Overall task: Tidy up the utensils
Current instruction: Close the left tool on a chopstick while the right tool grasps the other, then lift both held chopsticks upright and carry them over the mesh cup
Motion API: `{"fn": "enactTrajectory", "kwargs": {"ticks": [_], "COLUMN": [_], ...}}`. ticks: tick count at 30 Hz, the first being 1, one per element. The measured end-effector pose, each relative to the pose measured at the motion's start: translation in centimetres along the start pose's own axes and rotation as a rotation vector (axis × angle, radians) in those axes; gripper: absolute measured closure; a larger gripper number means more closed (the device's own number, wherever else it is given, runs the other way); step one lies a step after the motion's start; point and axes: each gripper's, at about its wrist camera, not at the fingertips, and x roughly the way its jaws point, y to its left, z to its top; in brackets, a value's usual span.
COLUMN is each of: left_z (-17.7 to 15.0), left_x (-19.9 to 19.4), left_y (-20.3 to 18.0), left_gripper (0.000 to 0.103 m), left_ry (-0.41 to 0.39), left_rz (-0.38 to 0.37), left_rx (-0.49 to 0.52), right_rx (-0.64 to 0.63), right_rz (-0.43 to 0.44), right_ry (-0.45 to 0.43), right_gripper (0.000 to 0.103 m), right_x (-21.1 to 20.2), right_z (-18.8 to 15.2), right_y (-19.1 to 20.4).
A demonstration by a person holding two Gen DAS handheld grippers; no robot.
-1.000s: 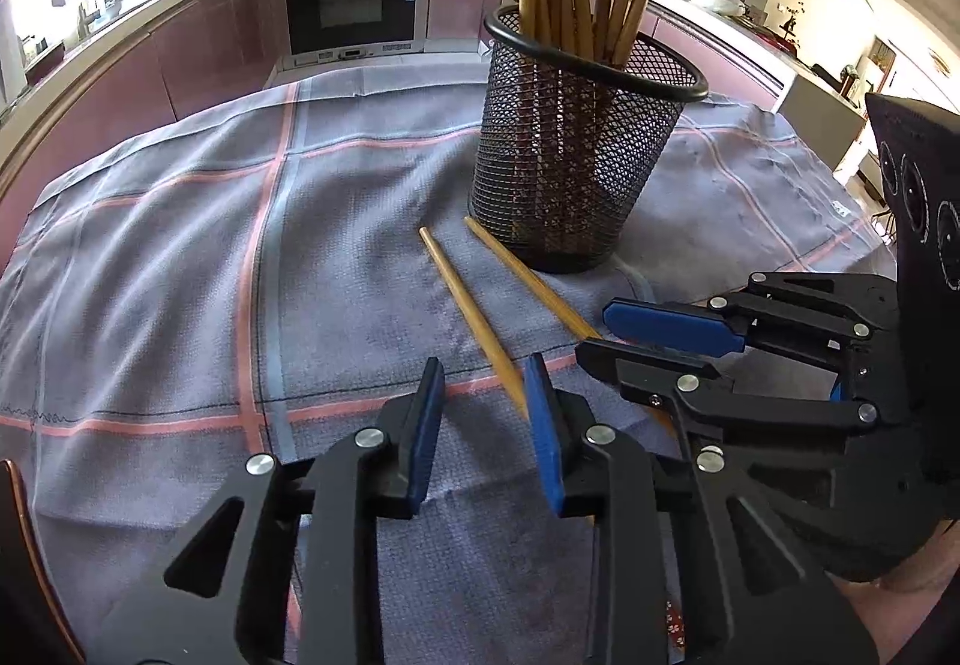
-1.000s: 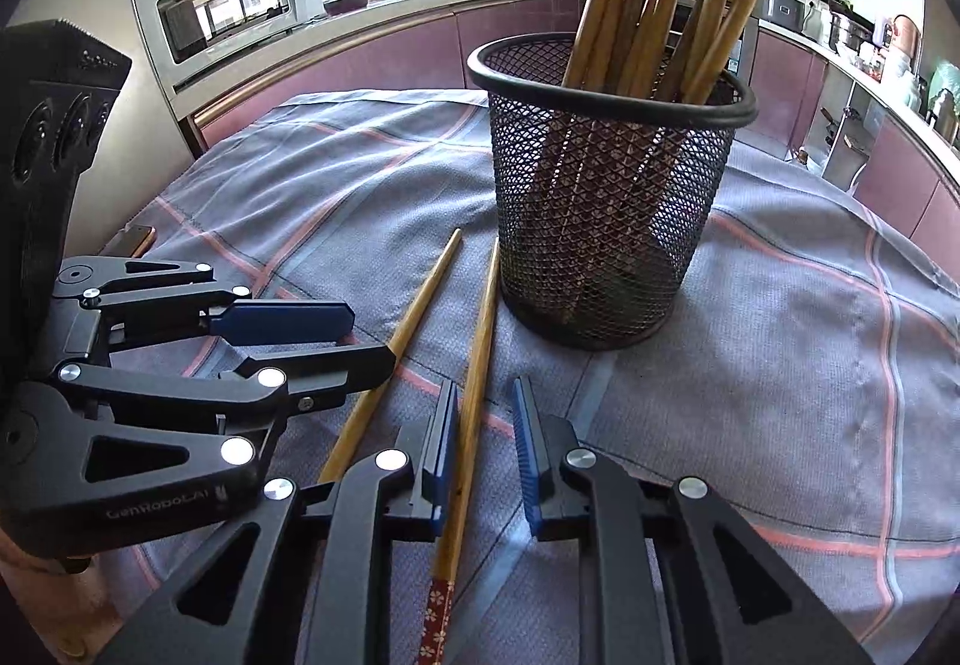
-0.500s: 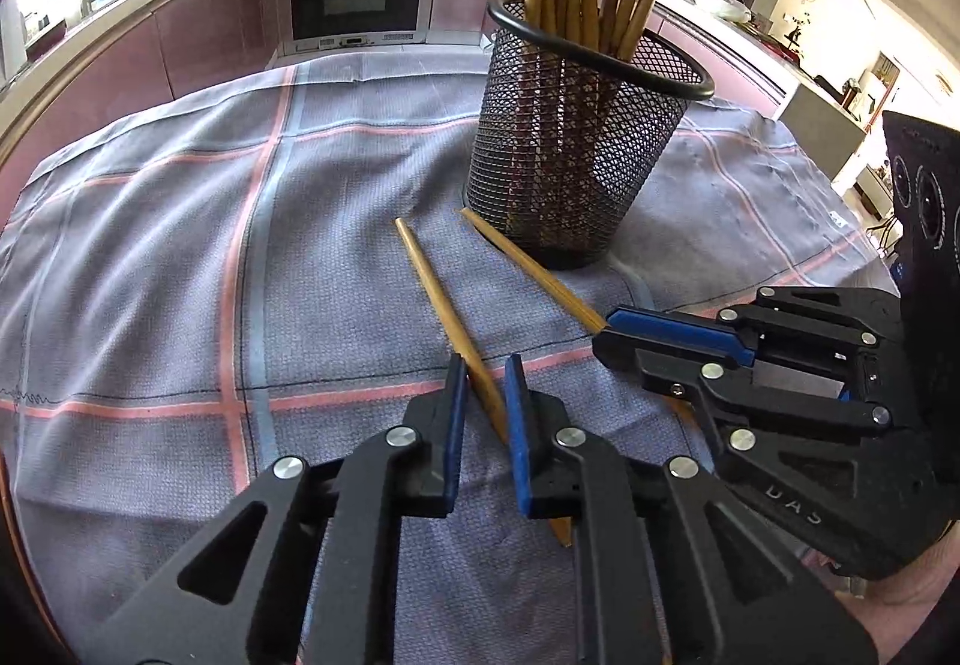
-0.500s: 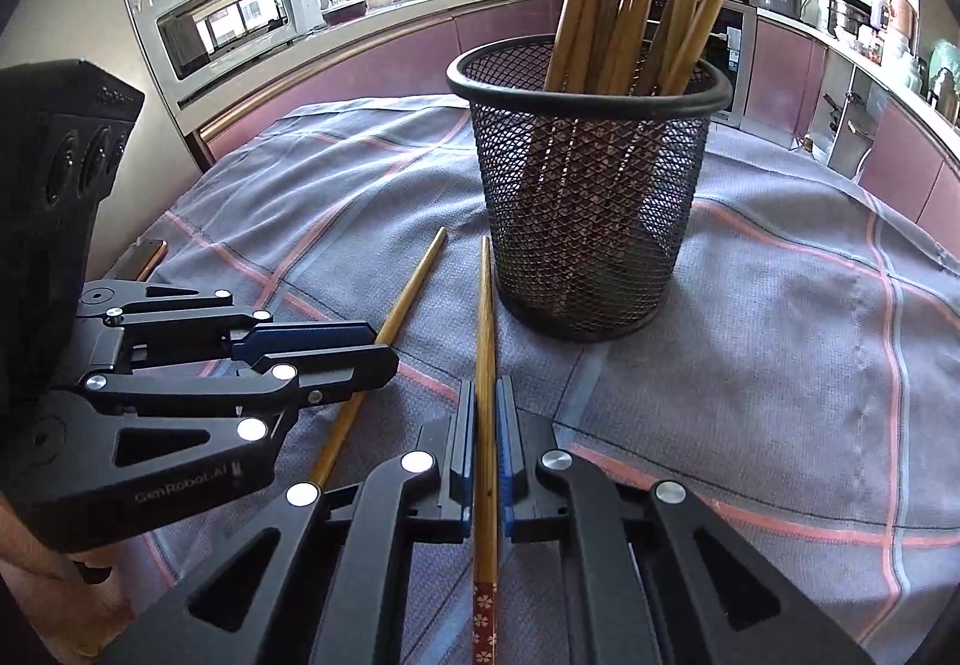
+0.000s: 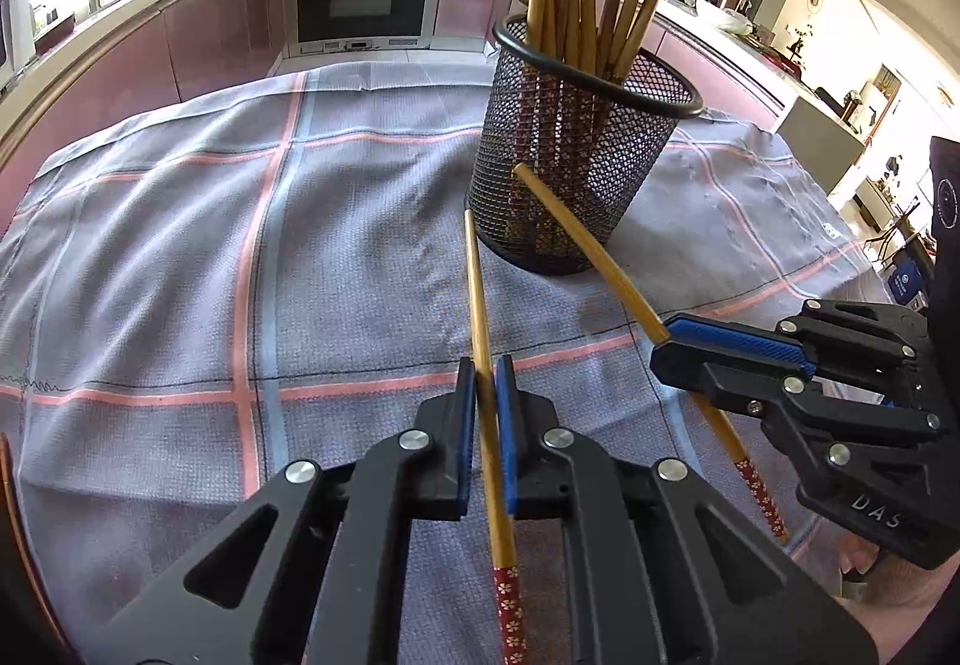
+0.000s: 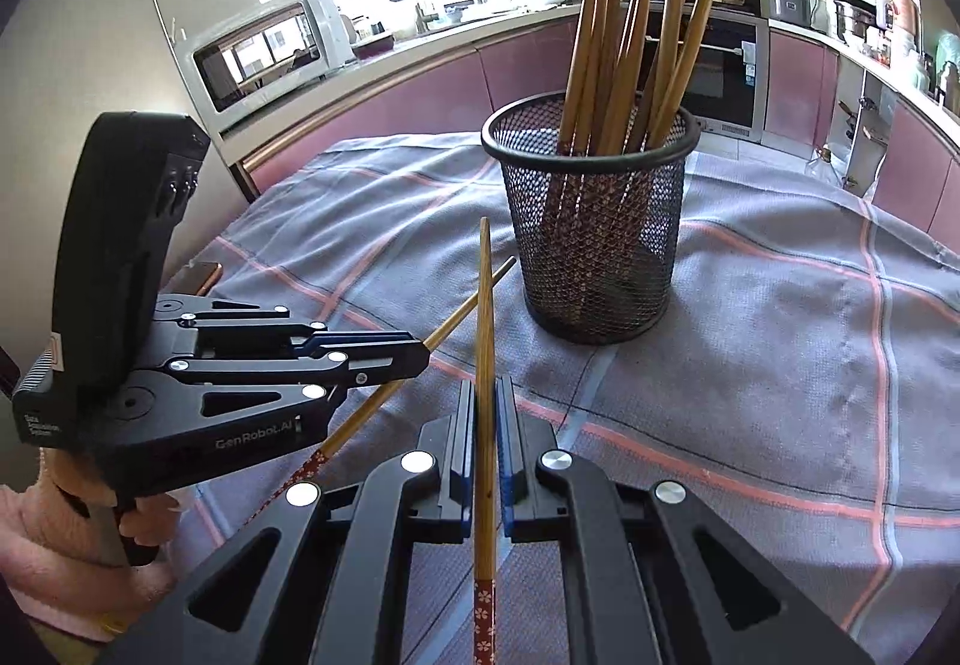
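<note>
A black mesh holder (image 5: pixel 576 167) (image 6: pixel 594 245) stands on the checked cloth with several wooden chopsticks upright in it. My left gripper (image 5: pixel 486 365) (image 6: pixel 420 350) is low over the cloth, its jaws closing, blue pads pressed on a chopstick (image 5: pixel 477 293) (image 6: pixel 456 320) with a red flowered end. That chopstick's tip points at the holder's base. My right gripper (image 6: pixel 486 386) (image 5: pixel 660 347) is shut on a second chopstick (image 6: pixel 485 305) (image 5: pixel 588 247). It is raised off the cloth, tip slanting up in front of the holder.
The grey cloth with pink stripes (image 5: pixel 252 257) covers the whole table. A copper-edged flat object (image 6: pixel 201 275) lies at the table's edge behind the left gripper. A hand in a pink sleeve (image 6: pixel 60 533) holds the left gripper. Kitchen counters and an oven stand beyond.
The left jaws have narrowed onto their chopstick, which now lines up with the gripper. The right jaws closed on the other chopstick and lifted it, its tip rising off the cloth.
</note>
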Motion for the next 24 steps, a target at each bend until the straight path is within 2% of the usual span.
{"fn": "enactTrajectory", "kwargs": {"ticks": [24], "left_z": [0.4], "left_x": [-4.9], "left_y": [-0.6], "left_gripper": [0.096], "left_ry": [-0.102], "left_rz": [-0.026], "left_rx": [0.022], "right_rx": [0.028], "right_rz": [0.029], "right_ry": [-0.112], "right_gripper": [0.098], "right_x": [-3.7], "right_z": [0.8], "right_y": [-0.4]}}
